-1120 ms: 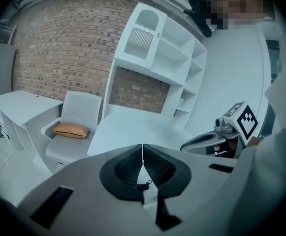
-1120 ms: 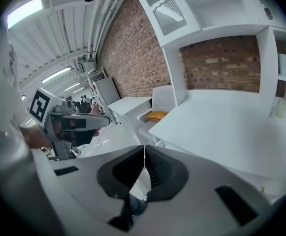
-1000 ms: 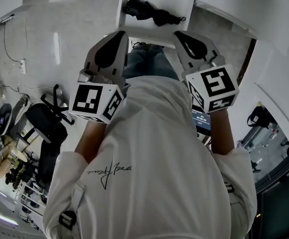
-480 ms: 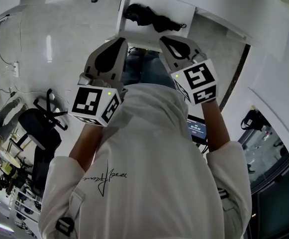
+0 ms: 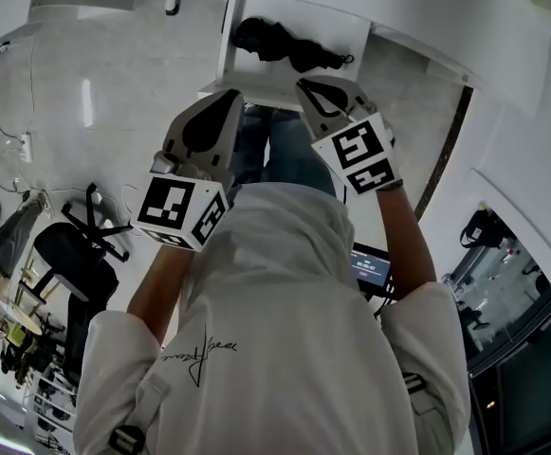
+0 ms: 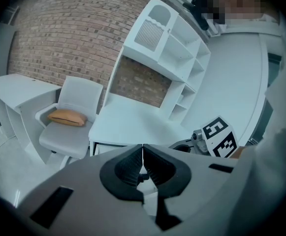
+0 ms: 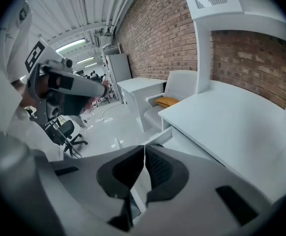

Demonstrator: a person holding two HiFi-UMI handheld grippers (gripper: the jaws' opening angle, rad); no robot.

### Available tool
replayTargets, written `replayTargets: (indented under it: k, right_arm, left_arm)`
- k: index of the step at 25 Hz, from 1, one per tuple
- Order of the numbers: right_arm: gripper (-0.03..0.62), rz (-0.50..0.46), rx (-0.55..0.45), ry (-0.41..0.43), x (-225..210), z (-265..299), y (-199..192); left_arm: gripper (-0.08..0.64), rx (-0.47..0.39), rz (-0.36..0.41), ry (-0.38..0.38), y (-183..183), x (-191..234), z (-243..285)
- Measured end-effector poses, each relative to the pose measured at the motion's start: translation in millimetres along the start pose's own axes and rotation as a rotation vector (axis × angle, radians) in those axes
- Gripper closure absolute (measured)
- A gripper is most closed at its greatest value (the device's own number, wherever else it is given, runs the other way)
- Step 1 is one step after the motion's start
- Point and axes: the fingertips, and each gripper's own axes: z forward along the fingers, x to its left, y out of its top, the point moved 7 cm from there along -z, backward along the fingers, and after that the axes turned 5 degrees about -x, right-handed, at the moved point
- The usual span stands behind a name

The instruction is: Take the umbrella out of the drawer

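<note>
In the head view a black folded umbrella [image 5: 284,45] lies in the open white drawer [image 5: 351,22] under the desk top. My left gripper [image 5: 231,95] and my right gripper [image 5: 303,85] hover side by side just short of the drawer's front edge, both shut and empty. The left gripper view shows my left gripper [image 6: 143,150] with its pads together over the desk [image 6: 133,122], and the right gripper's marker cube [image 6: 220,136] off to the right. My right gripper [image 7: 144,152] is likewise closed in the right gripper view, above the drawer's edge [image 7: 157,137].
A white chair [image 6: 69,132] with an orange cushion [image 6: 66,117] stands left of the desk. A white shelf unit [image 6: 177,48] rises behind the desk against a brick wall. Black office chairs [image 5: 76,245] stand on the floor at the left.
Both grippers have moved toward the open drawer. The right one has travelled further and shifted left, closer to the left one. Both stayed shut.
</note>
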Motion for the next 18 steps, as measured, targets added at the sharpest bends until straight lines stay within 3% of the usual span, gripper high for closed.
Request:
replayTargets:
  k: [10, 18]
  right_arm:
    - [0.565, -0.119, 0.043, 0.013, -1.2, 30.3, -23.9]
    - [0.565, -0.105, 0.049, -0.011, -9.1, 55.4, -30.5]
  left_arm:
    - [0.543, 0.066, -0.023, -0.027, -22.3, 14.0, 13.0]
    - [0.543, 0.103, -0.063, 0.014, -44.5, 34.7, 23.0]
